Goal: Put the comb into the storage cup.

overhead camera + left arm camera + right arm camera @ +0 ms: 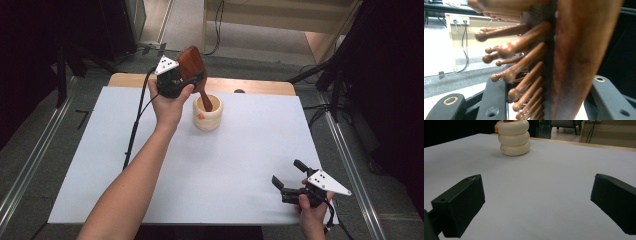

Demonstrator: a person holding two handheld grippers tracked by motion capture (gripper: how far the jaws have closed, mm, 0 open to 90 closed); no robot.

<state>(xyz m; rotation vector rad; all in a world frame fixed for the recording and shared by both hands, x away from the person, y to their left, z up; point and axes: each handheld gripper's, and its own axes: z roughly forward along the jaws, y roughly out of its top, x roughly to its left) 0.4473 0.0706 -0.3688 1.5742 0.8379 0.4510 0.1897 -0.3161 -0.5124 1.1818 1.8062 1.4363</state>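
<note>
White tabletop wide open between cream holder and right gripper

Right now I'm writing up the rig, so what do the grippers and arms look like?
Both the left gripper and right gripper are black with blocky jaws and a grey three-cornered plate with dark dots. A black cable trails from the left. Forearms are bare, no sleeves.

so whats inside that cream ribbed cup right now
The handle end of the wooden hairbrush dips into the cream cup, with the left gripper clamped on its head. The cup's wall hides the bottom and anything else inside.
</note>
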